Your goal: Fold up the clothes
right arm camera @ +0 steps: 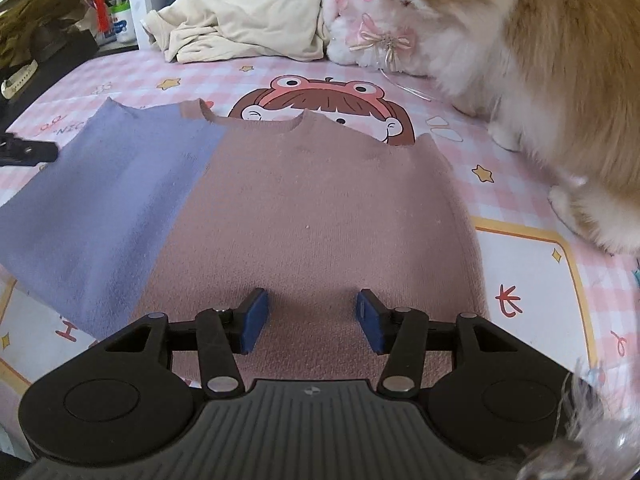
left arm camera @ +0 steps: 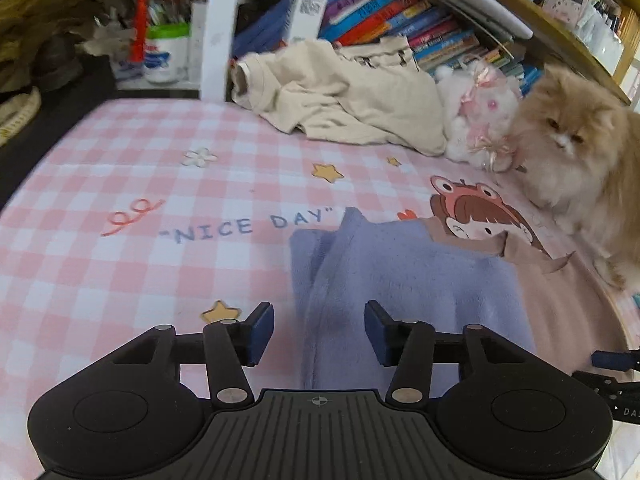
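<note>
Knitwear lies flat on the pink checked bed (right arm camera: 520, 264): the two-tone sweater (right arm camera: 320, 208) has its lilac side (right arm camera: 100, 200) turned in over the brown body, so one fold looks done. Right tongs (right arm camera: 312, 316) hover over the hem, jaws apart and empty. Left tongs (left arm camera: 319, 330) gape above the lilac part, gripping nothing. A cream garment (left arm camera: 340, 92) waits crumpled beside the cat (right arm camera: 540, 80), unfolded.
</note>
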The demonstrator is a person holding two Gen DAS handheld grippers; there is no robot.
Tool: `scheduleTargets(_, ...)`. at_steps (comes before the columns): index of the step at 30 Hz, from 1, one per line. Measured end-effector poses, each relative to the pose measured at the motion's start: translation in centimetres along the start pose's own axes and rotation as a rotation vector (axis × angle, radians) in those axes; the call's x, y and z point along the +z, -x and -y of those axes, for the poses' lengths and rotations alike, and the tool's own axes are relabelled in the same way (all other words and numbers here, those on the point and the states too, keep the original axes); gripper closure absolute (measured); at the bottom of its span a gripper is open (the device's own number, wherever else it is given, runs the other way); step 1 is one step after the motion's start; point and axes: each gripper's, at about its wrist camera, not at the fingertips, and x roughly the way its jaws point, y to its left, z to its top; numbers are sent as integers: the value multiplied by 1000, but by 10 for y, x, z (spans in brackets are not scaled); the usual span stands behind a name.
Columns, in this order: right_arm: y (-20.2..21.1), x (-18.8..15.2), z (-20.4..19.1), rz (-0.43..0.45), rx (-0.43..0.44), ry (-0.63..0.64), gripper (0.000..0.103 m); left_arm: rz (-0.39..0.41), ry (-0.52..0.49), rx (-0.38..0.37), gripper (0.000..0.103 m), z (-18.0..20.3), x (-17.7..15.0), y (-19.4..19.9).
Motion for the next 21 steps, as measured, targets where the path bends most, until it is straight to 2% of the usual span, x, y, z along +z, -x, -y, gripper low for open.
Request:
scheduleTargets(1, 0, 1, 0, -2, -1, 0, 54, -19, -19, -16, 98, 1, 0, -3)
scheduleTargets(2, -1, 1, -1, -5, -1, 0, 54, -24, -35, -26, 98, 3, -1, -3)
scheduleTargets(4, -2, 2, -1, -8, -1, 0, 54, 32, -35, -13, 98, 5, -3, 12)
scheduleTargets(7, -2, 2, -1, -13, -2, -1, 54, 82, 60, -27, 98, -3, -6, 26)
scheduleTargets(10, -2, 3, -2, -19, -5, 1, 54, 4, 98, -18, 96, -14, -11, 1)
scheduleTargets(12, -3, 4, -2, -21, -4, -3, 53, -17, 115, -17, 95, -16, -11, -3)
scheduleTargets(13, -3, 4, -2, -20, -5, -5, 53, -21, 108, -15, 91, -15, -10, -2)
scheduleTargets(20, -1, 4, -4, -15, -28, -50, 52, 29, 40, 0, 85, -6, -7, 32)
scheduleTargets(21, 2, 4, -4, -11, -28, -74, 52, 38, 28, 0, 79, -4, -7, 39)
